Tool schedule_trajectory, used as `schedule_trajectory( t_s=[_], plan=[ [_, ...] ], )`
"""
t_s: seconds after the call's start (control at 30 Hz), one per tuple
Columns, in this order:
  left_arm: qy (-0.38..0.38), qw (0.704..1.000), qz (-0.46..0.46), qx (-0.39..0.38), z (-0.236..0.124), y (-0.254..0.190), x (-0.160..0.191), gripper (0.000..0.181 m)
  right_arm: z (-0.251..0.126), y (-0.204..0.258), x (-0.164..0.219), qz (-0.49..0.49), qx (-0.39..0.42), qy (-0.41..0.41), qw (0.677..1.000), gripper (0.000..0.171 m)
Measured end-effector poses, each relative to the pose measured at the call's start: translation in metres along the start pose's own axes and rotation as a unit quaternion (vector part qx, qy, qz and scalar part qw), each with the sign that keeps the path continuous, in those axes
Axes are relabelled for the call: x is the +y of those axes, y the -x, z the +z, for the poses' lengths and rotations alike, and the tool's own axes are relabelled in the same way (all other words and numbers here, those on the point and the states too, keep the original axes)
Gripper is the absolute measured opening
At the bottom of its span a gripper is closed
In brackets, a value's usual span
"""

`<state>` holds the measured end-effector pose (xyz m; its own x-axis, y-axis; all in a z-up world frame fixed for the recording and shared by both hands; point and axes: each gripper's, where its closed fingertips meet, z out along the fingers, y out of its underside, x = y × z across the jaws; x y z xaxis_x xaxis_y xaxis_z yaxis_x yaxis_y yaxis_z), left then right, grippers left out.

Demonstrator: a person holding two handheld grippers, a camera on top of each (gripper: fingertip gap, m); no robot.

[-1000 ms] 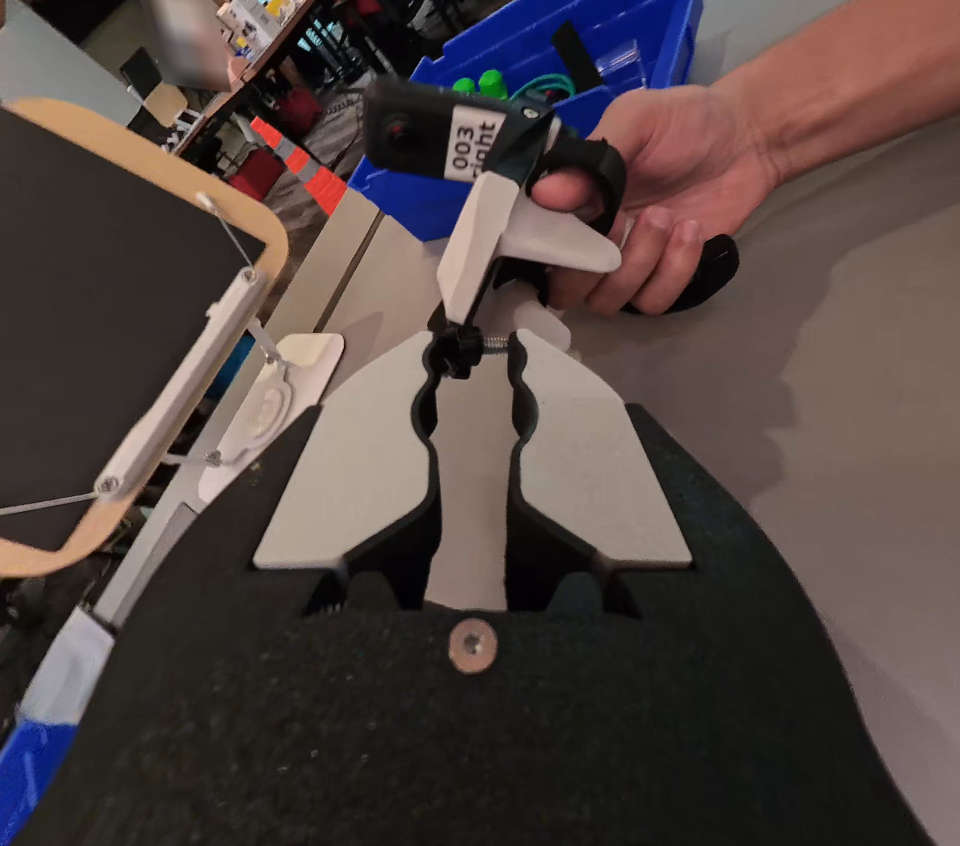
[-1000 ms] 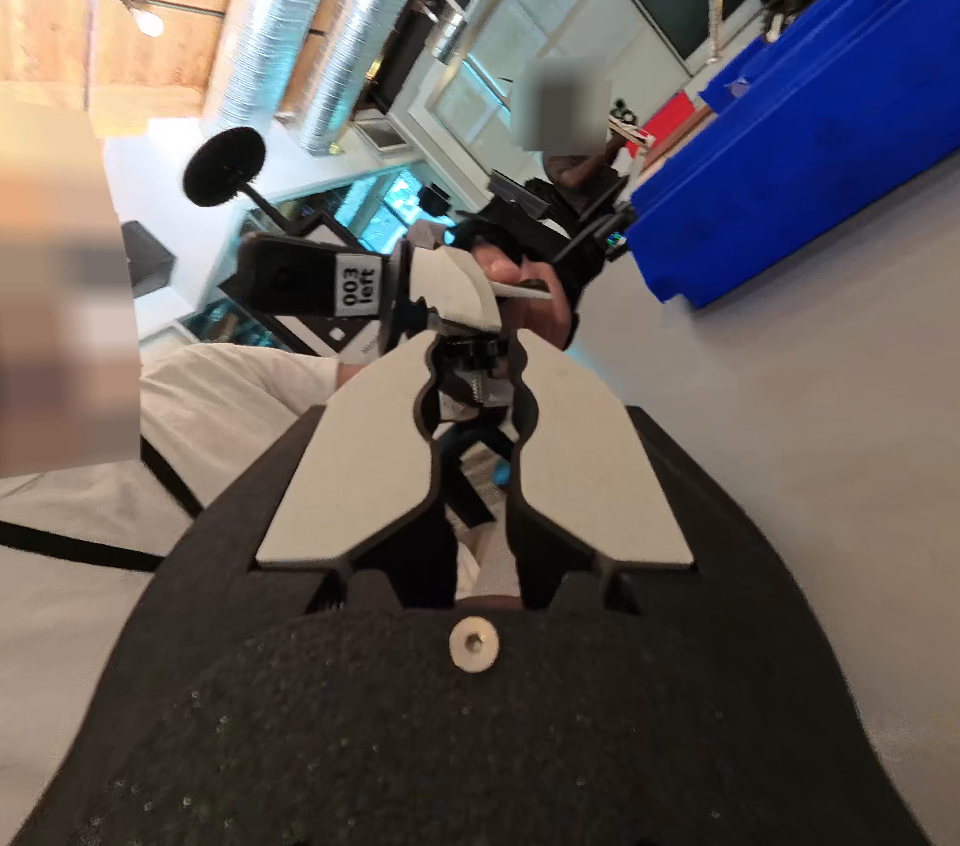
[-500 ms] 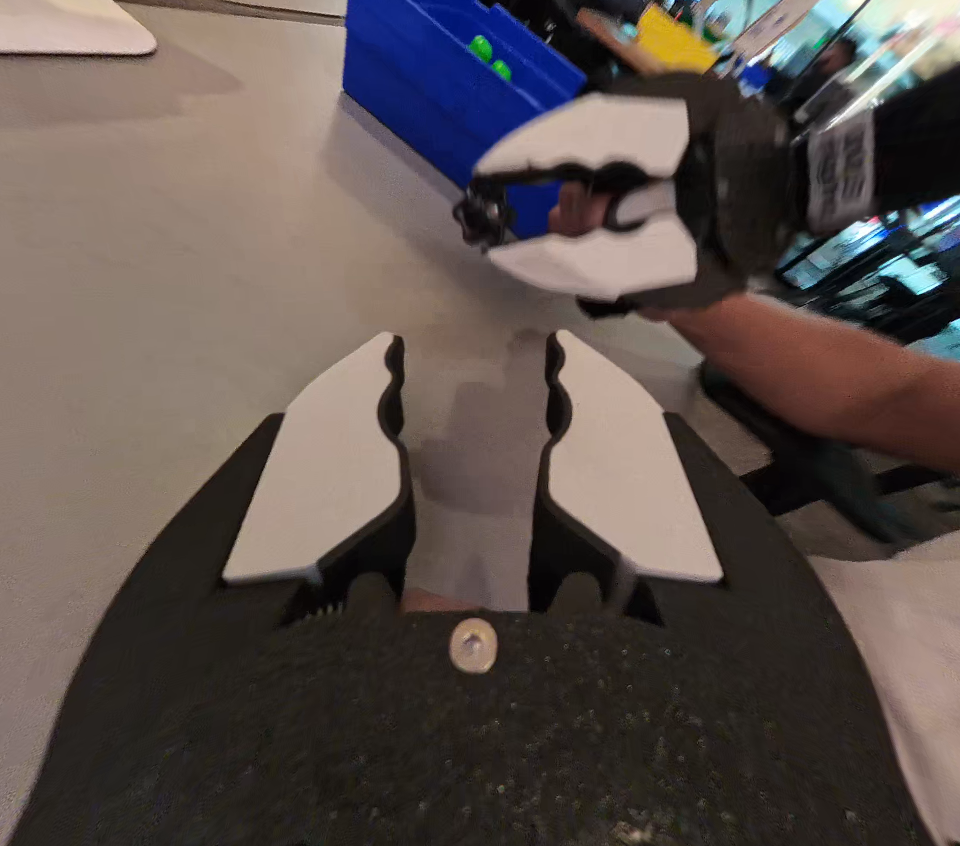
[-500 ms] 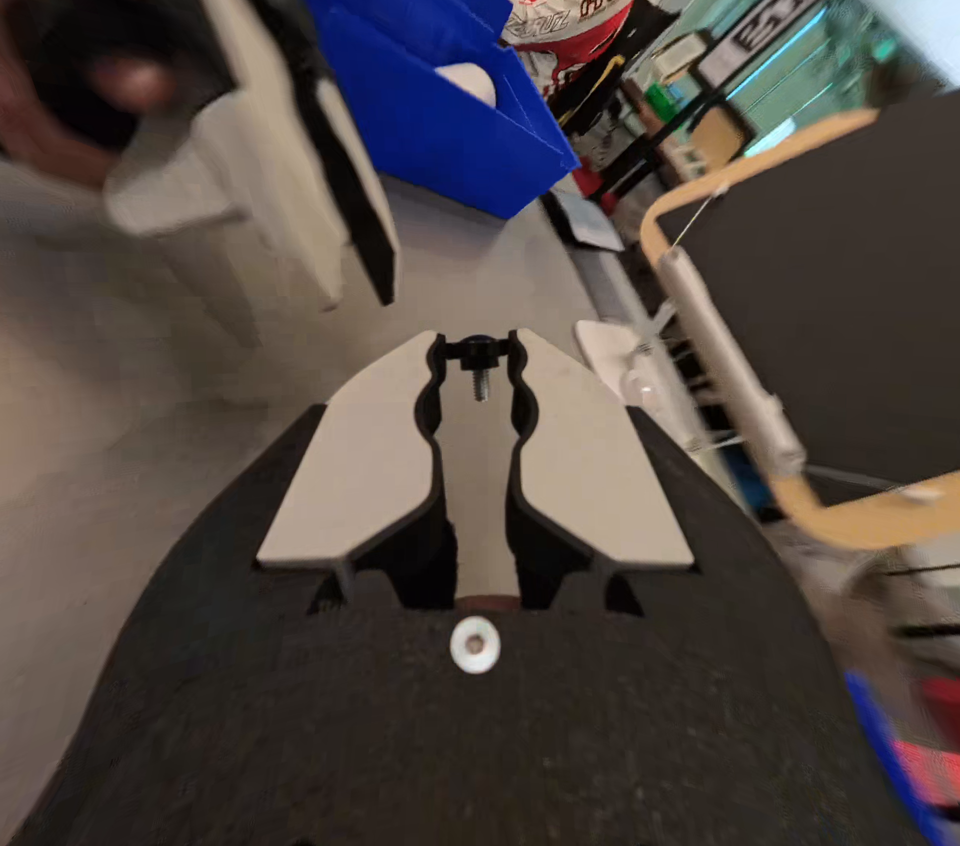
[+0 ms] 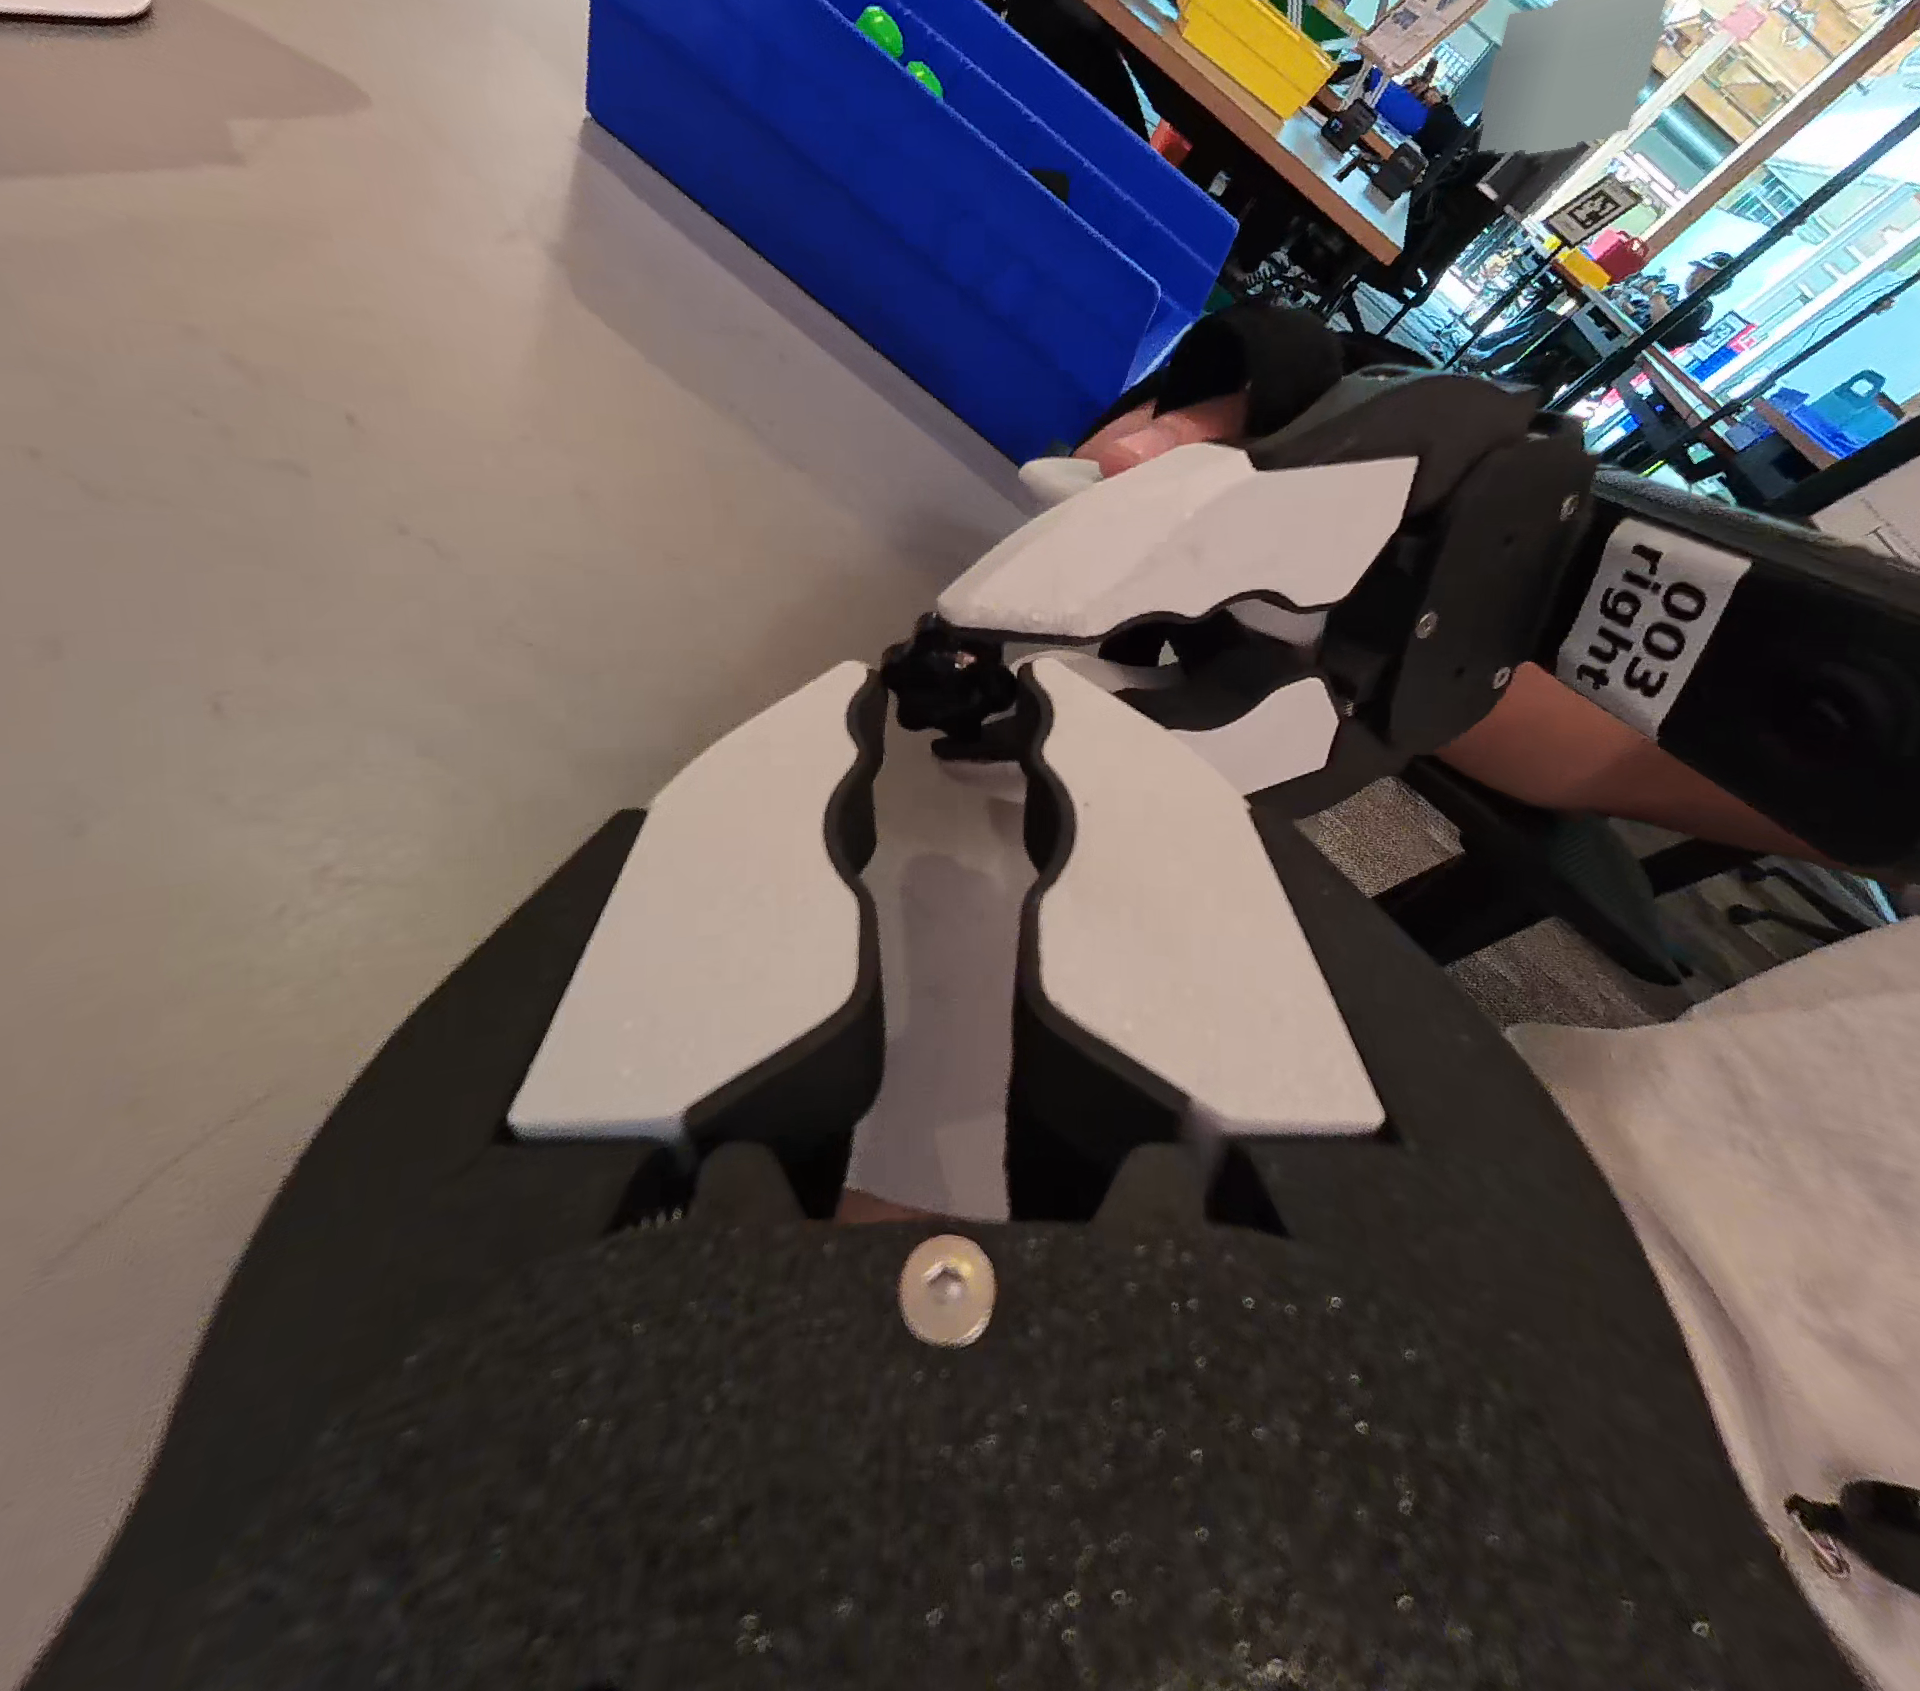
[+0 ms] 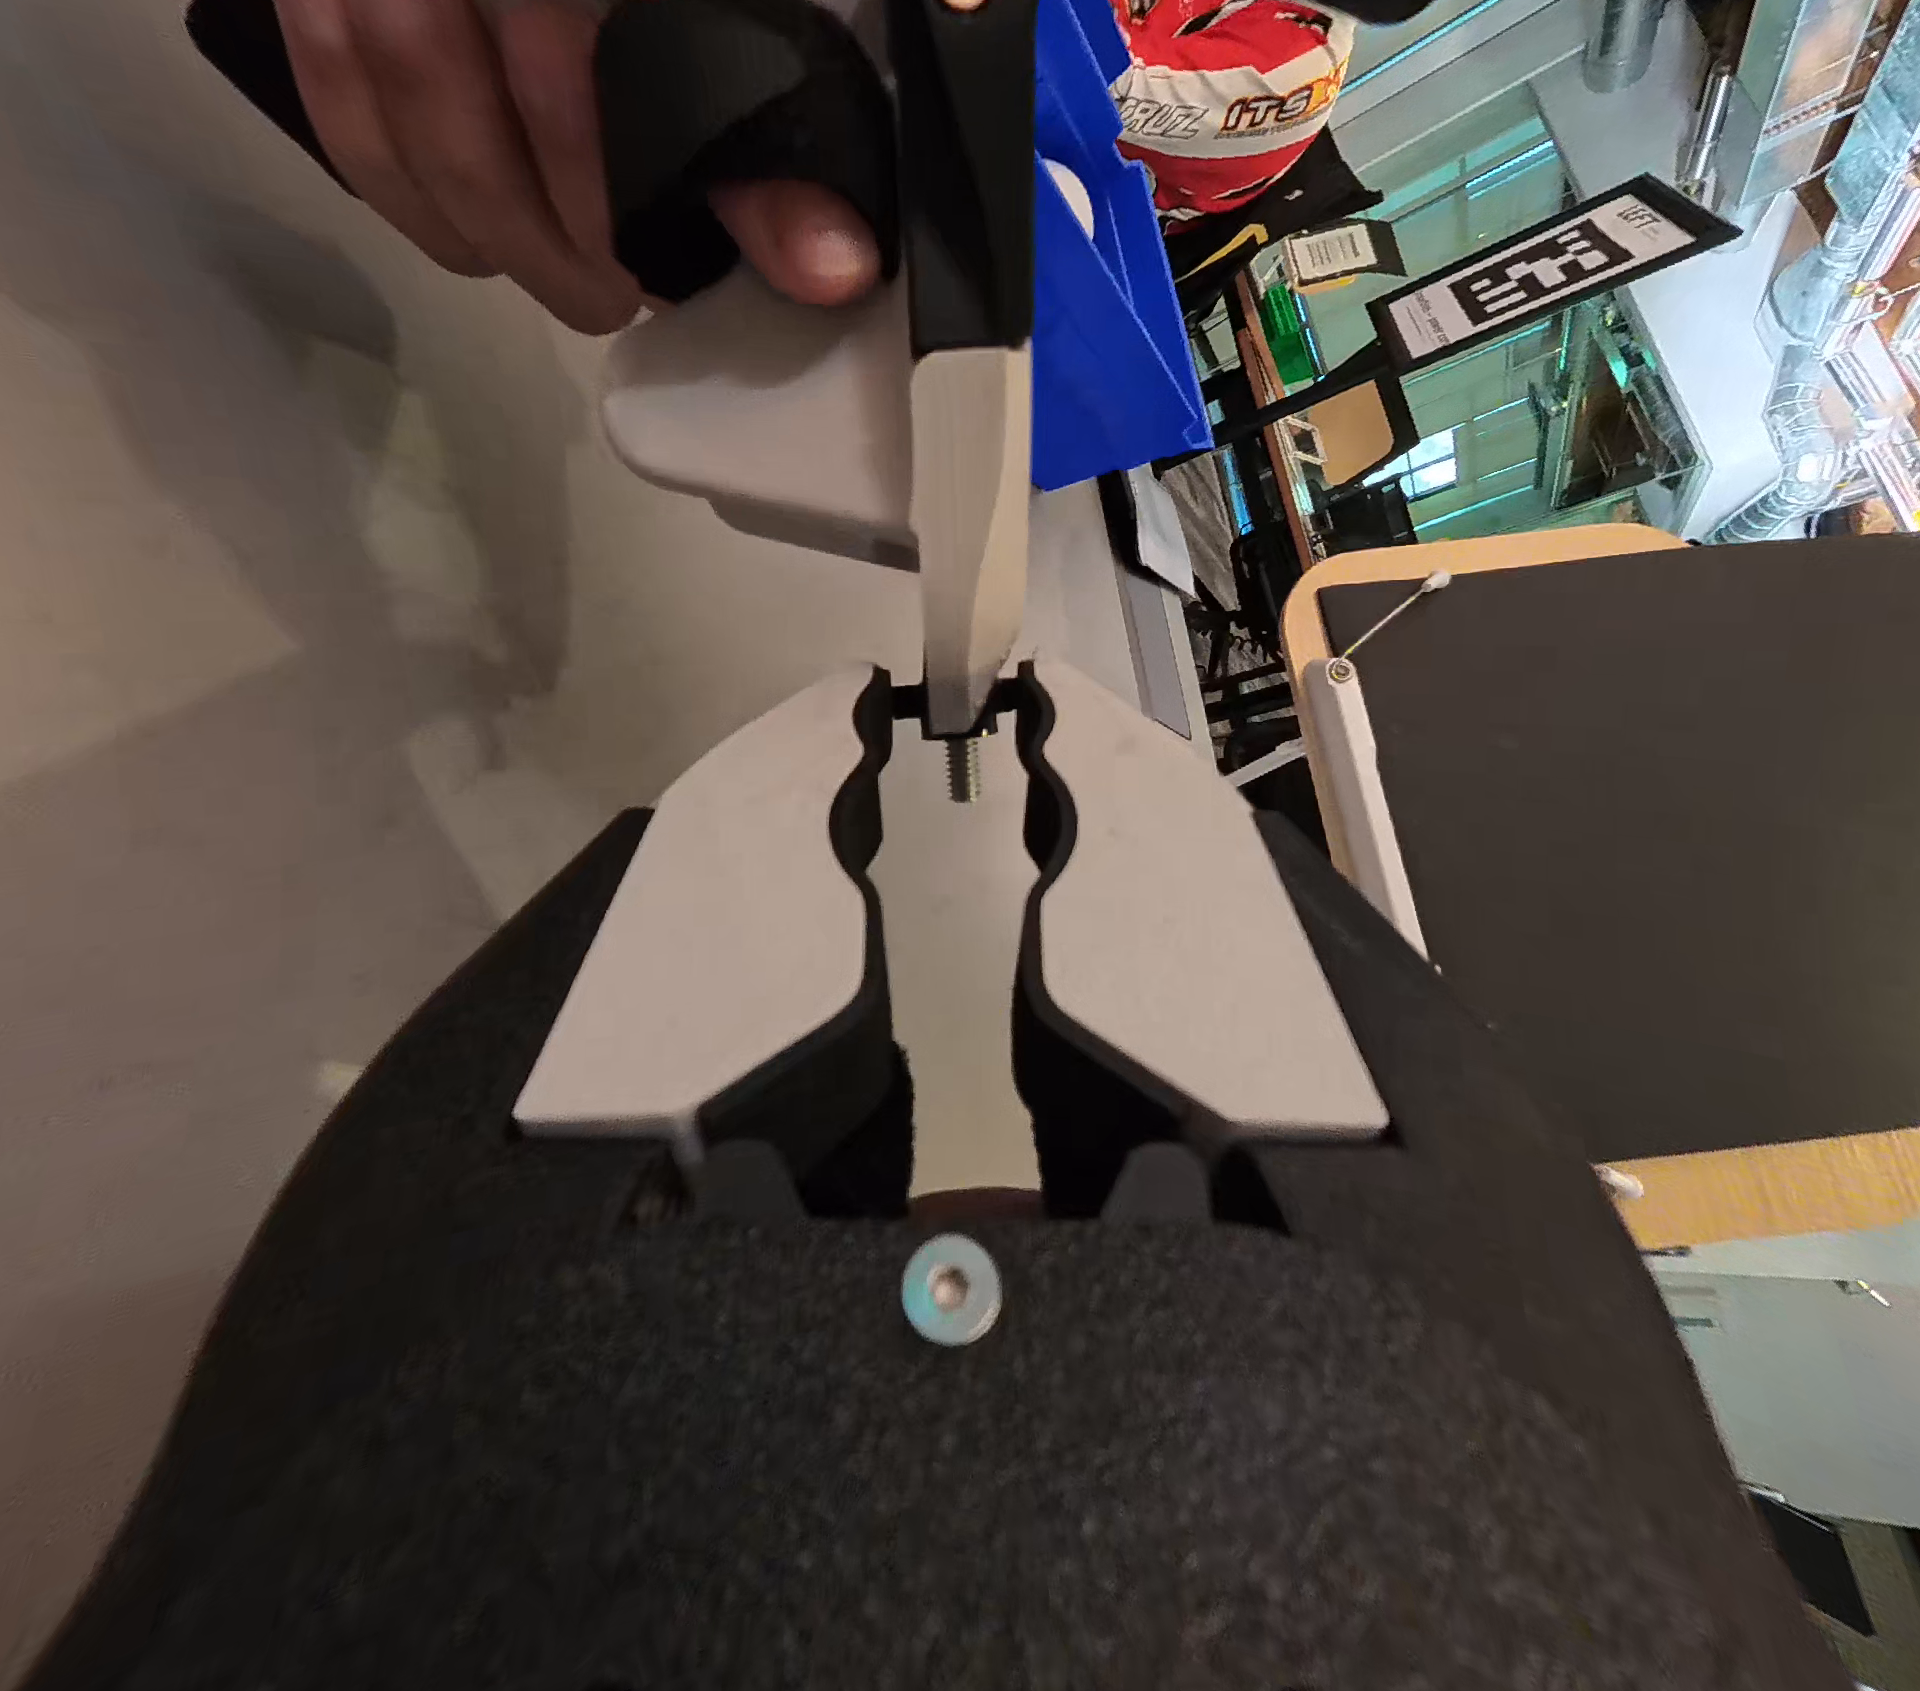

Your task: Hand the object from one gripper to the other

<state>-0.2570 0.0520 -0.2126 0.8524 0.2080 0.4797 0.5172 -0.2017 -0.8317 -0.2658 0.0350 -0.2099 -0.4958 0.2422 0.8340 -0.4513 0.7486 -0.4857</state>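
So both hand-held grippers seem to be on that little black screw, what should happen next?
Probably the right hand-held gripper should ease open. It and the left hand-held gripper both look closed on the black-knobbed screw, so one must let go to finish the handover.

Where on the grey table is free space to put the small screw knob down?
Free: the wide bare stretch of the grey table between the blue bin and the left gripper. Crowded: at the black screw knob, where the right gripper meets the left, beside the bin's near corner.
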Motion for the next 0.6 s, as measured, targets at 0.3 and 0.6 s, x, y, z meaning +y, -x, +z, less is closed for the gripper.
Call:
schedule_trajectory(
  t_s=[0.3, 0.6],
  plan=[
    [-0.076, 0.990, 0.107, -0.054, -0.032, 0.014, -0.030, 0.023, -0.002, -0.025, 0.018, 0.322, -0.063, -0.061, 0.943, 0.034],
    [0.026, 0.874, 0.421, -0.242, -0.026, 0.031, -0.016, 0.023, 0.015, -0.010, 0.014, 0.689, -0.243, -0.086, 0.678, 0.062]
  ],
)
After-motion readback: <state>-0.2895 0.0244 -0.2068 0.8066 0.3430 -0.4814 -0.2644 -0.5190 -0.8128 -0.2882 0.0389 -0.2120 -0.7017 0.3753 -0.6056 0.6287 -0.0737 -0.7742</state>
